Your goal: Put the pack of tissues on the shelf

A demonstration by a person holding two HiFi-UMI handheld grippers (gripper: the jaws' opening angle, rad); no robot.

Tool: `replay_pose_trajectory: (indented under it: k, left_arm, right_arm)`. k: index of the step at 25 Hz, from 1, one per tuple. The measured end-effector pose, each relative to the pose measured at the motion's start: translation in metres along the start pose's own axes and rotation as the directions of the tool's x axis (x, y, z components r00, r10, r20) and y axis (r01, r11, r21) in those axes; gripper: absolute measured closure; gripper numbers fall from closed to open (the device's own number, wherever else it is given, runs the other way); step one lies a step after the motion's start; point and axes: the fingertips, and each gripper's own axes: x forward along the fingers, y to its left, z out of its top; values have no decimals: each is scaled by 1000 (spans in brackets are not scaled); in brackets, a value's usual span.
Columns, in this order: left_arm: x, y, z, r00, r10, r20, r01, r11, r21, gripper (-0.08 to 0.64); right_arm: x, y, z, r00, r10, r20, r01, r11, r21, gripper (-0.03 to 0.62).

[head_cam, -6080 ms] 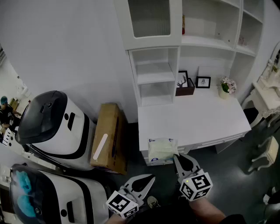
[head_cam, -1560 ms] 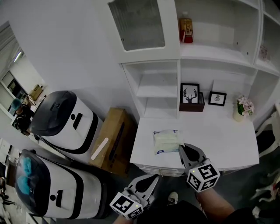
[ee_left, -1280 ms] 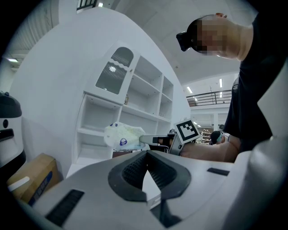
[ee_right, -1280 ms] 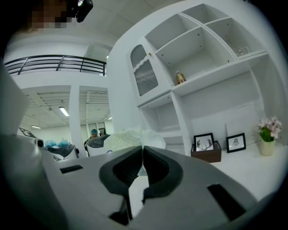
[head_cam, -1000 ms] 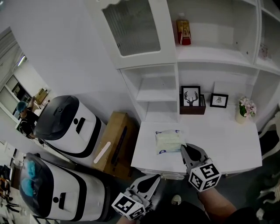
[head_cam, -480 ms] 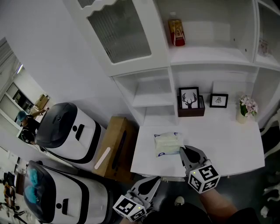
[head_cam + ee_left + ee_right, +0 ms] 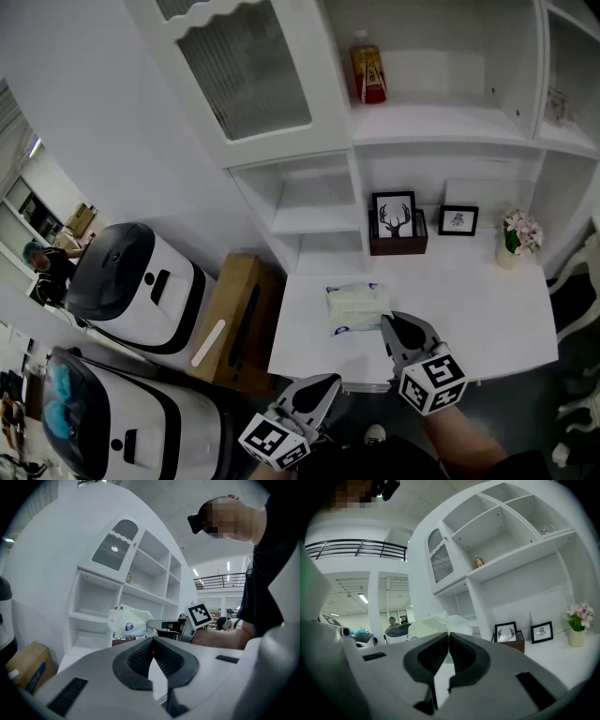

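Pack of tissues (image 7: 356,307), frame centre, pinched aloft in right gripper (image 7: 386,325), not yet on shelf (image 7: 314,219) above; left gripper (image 7: 324,383), lower centre, pressed together, empty.

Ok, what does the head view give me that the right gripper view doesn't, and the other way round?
Head view only: the left gripper and the cardboard box beside the desk. Right gripper view only: a close look at jaws shut on the edge of the pack of tissues, and a railing in the hall behind. Both: the pack held by the right gripper, the deer picture, the flowers and the bottle on the upper shelf.
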Motion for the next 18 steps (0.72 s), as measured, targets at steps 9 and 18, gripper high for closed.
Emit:
replay_pose_trajectory:
  k: [9, 18]
  left_arm:
    - [2, 1, 10, 1000, -26, -6, 26, 999, 46, 555]
    - [9, 13, 18, 998, -65, 11, 64, 997, 42, 555]
  right_arm:
    - [7, -1, 3, 1000, -17, 15, 16, 1000, 18, 584]
    - [15, -2, 7, 999, -43, 22, 43, 999, 4, 583]
